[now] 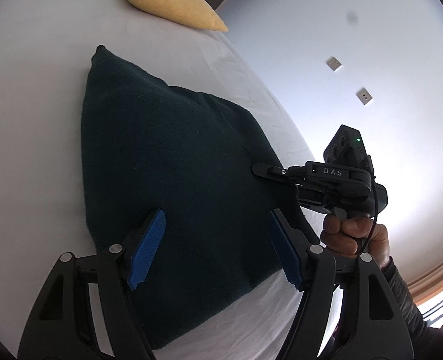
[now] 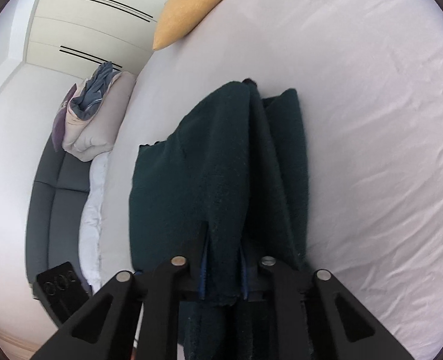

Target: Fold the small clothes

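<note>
Dark-green knit garment (image 2: 221,180) in R gripper (image 2: 223,270) marked "DAS"; L gripper (image 1: 215,246) wide, nothing between pads.

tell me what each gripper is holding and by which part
The right gripper is shut on the dark cloth, pinching a bunched edge. The left gripper is open above it, holding nothing.

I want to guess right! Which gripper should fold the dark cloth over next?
Probably the right gripper: it is already shut on the cloth, lifting its edge. The left gripper is open above the cloth, holding nothing.
</note>
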### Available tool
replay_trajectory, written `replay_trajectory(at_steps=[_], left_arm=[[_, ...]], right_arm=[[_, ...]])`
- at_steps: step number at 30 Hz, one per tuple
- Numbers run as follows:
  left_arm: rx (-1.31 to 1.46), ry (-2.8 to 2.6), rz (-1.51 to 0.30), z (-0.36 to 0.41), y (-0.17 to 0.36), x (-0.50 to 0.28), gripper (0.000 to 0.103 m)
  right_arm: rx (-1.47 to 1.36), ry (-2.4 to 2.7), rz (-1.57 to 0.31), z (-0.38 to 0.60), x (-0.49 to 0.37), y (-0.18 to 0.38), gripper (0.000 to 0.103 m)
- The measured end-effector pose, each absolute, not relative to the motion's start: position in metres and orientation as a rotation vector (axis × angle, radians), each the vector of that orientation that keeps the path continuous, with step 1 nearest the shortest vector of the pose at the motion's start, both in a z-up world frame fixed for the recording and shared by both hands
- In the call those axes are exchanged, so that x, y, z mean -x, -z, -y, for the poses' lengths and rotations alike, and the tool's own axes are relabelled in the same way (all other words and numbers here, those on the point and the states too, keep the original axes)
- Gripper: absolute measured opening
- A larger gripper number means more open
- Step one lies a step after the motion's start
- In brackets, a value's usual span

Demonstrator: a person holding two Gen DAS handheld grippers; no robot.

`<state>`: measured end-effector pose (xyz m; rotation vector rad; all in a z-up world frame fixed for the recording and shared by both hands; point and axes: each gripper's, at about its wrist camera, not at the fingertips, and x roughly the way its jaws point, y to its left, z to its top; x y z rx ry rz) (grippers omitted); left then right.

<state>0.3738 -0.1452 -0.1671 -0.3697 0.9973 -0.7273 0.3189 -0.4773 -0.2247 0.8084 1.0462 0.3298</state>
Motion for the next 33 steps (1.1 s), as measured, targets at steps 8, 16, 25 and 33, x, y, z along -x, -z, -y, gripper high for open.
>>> replay_trajectory(at_steps=[8,16,25,33], left_arm=[[0.338,0.757,-0.993,0.156,0.174,-0.356,0.069],[0.265,0.764,-1.015,0.178,0.201,-0.343,0.069],[0.168,0.730,-1.001,0.196,0.203,-0.323,0.069],[0.139,0.745,-1.001,0.196,0.215,-0.315,0.069]], right_arm=[[-0.819,-0.347,-0.999,0.497,-0.300,0.213,0.016],[-0.873,-0.337,-0.994,0.507,-0.293,0.246,0.016],[-0.729,-0.266,-0.950,0.486,-0.239,0.200,0.037],[-0.662,-0.227,-0.979,0.495,-0.200,0.231,0.014]])
